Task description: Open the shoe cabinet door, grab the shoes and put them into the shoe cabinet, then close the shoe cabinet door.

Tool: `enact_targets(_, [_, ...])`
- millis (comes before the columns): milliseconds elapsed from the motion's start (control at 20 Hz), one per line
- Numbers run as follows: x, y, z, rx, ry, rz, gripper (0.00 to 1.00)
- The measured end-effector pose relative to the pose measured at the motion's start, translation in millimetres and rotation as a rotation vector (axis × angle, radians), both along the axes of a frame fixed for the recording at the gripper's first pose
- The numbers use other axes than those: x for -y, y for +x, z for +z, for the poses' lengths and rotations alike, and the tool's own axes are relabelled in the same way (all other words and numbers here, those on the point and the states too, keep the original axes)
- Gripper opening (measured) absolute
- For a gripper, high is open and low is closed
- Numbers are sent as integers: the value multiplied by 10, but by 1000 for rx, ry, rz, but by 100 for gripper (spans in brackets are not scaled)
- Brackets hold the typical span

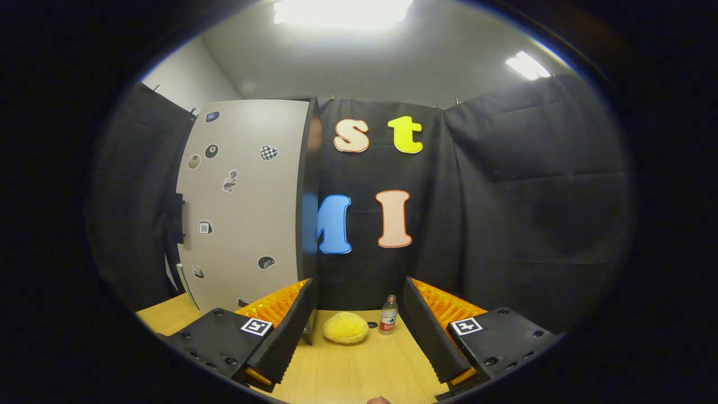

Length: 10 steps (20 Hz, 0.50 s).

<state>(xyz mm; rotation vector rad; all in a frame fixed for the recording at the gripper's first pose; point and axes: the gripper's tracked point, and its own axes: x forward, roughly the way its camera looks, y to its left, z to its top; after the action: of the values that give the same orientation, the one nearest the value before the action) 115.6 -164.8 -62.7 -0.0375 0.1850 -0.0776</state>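
A fluffy yellow shoe (345, 327) lies on the wooden table (348, 373), beyond my fingers and in line with the gap between them. My gripper (358, 289) is open with nothing between its fingers. The tall white shoe cabinet (247, 207) stands to the left, just past the left finger (280, 331). Its pale face carries several stickers, and a dark handle (178, 219) sits at its left edge. A dark glossy edge (309, 202) runs down its right side. I cannot tell whether the door is open.
A small clear bottle (388, 315) with a red label stands upright just right of the shoe. A small dark ring (372, 324) lies between them. Black cloth walls close in the back and right. Bare tabletop lies between the fingers.
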Motion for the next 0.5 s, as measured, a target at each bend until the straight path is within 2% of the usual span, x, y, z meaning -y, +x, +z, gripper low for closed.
enact_targets(500, [167, -25, -30, 29, 23, 21, 99])
